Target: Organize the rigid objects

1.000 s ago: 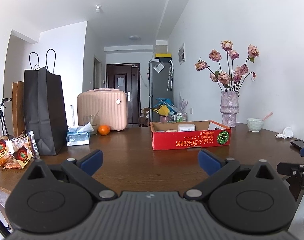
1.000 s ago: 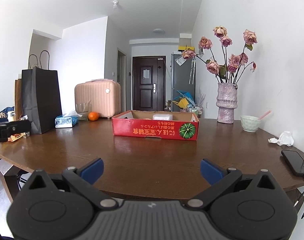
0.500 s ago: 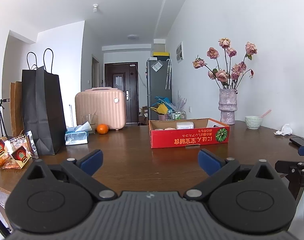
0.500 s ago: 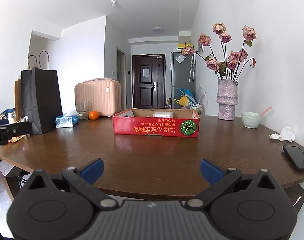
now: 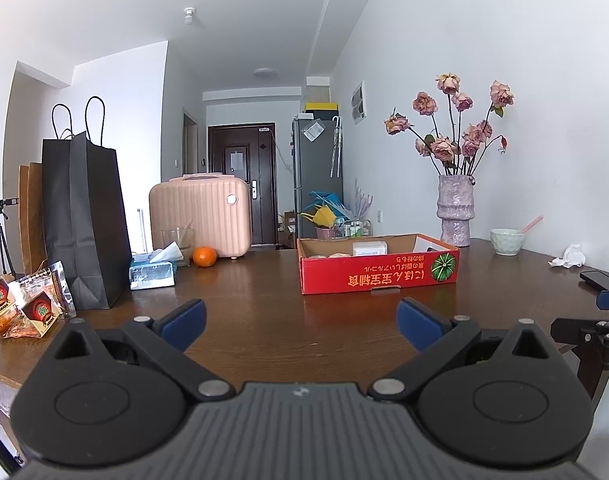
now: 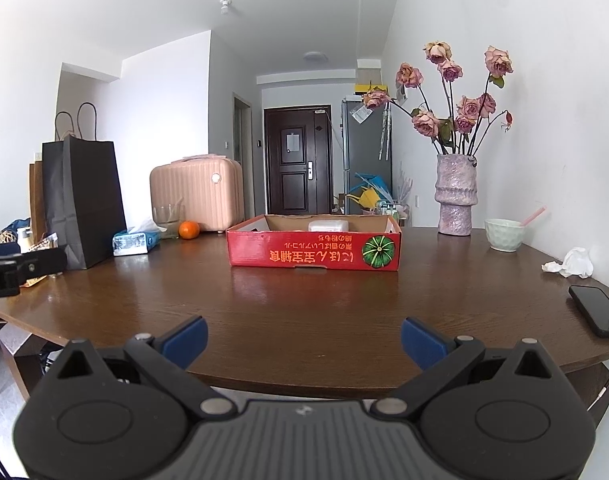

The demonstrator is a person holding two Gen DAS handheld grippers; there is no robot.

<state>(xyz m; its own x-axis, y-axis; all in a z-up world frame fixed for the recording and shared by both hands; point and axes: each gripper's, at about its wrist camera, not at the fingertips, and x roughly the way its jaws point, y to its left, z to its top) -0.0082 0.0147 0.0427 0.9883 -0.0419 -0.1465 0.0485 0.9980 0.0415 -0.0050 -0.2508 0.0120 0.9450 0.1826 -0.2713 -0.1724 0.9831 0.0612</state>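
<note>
Right wrist only: phone (image 6: 593, 308) (table's (image 6: 304, 300) right edge)

Your left tool (image 5: 300, 318) held level, blue fingertips (image 5: 183, 319) spread wide, nothing gripped, your right tool (image 6: 303, 338) likewise level, parted, unloaded.

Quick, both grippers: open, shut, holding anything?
Left gripper: open, holding nothing.
Right gripper: open, holding nothing.

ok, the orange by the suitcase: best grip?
Take the orange across its middle, coming from the front with the left gripper, fingers level. It is round and sits free on the table, but a glass and the suitcase crowd it behind.
</note>
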